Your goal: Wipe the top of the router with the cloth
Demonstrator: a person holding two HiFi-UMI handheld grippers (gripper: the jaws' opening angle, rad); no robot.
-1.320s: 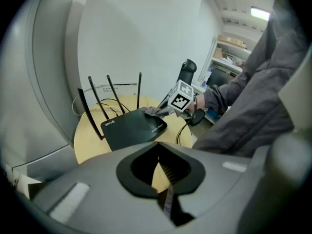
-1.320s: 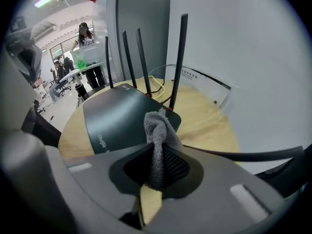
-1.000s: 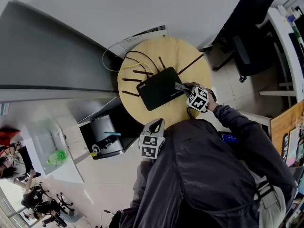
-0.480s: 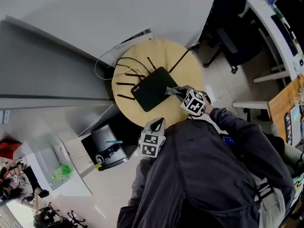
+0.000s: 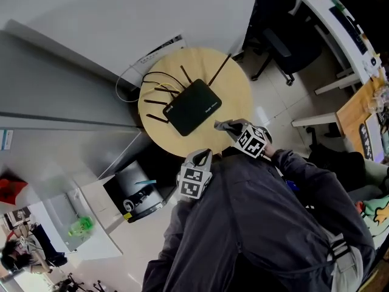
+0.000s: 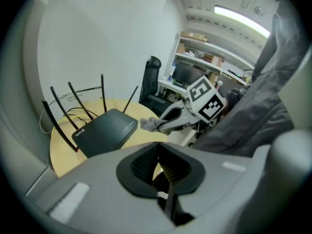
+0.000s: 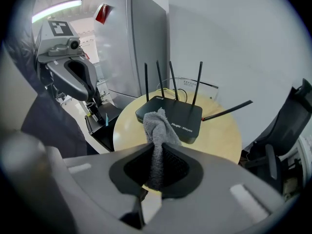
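My right gripper (image 7: 157,165) is closed on the grey cloth (image 7: 157,126) and holds it above the round wooden surface (image 5: 240,93), near the black router (image 5: 193,106) but apart from it. The router lies flat on this surface. My left gripper (image 6: 164,167) has its jaws together with nothing between them, close to my body.
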